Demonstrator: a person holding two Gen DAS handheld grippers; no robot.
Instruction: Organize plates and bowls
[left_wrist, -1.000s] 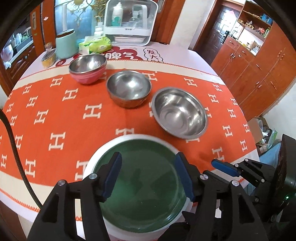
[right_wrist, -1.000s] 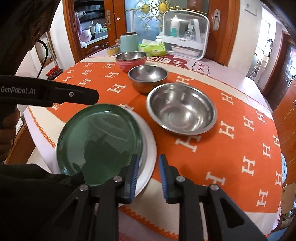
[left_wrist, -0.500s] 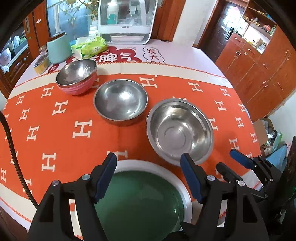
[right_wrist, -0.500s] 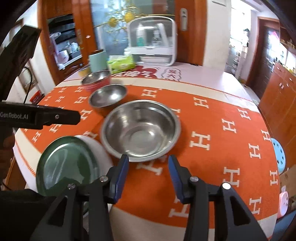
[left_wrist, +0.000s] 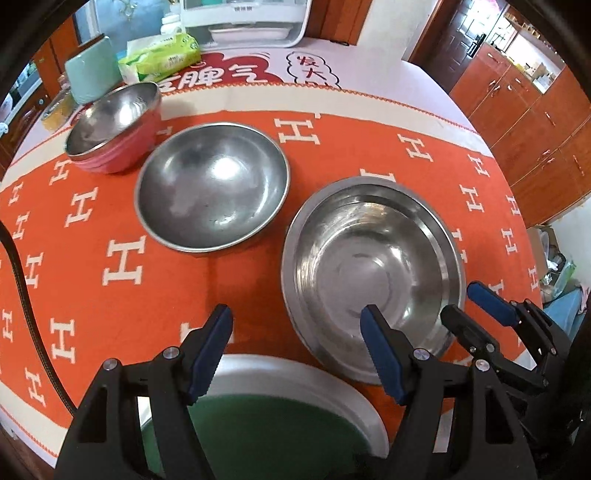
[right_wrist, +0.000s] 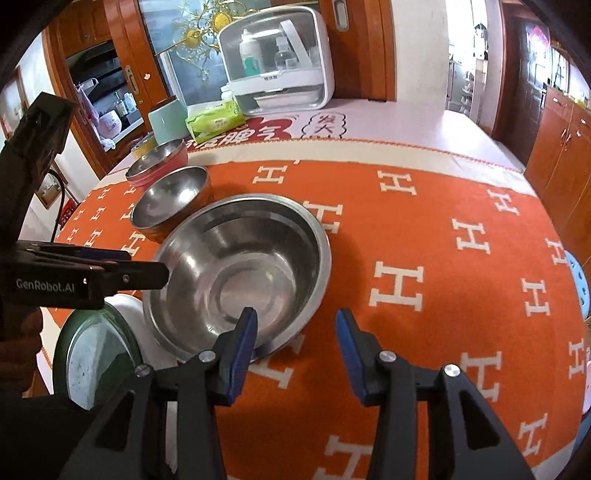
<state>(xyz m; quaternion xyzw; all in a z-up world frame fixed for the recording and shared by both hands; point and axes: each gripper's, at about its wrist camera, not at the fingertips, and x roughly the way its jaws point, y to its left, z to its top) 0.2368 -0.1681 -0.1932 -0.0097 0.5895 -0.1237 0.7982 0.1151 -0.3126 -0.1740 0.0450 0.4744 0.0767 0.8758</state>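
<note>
Three steel bowls sit in a diagonal row on the orange cloth (left_wrist: 122, 258): a wide shallow bowl (left_wrist: 369, 273) nearest on the right, scuffed and shiny, empty; a mid bowl (left_wrist: 212, 192) just beyond it to the left, empty too; a small bowl (left_wrist: 110, 122) farthest left, nested in a pink bowl (left_wrist: 118, 155); at the near edge a green plate (left_wrist: 266, 435) lies stacked on a white plate (left_wrist: 295, 373), so two plates; the left gripper (left_wrist: 297, 350) hangs over the cloth between the plates and the big bowl, jaws wide apart, gripping nothing; the right gripper (right_wrist: 295, 350) has its jaws parted and bare, its left finger (right_wrist: 242, 350) over the big bowl's near rim; far back stand a mint canister (left_wrist: 88, 74), a wipes pack (left_wrist: 162, 55) and a white cabinet (right_wrist: 280, 59) with bottles inside.
</note>
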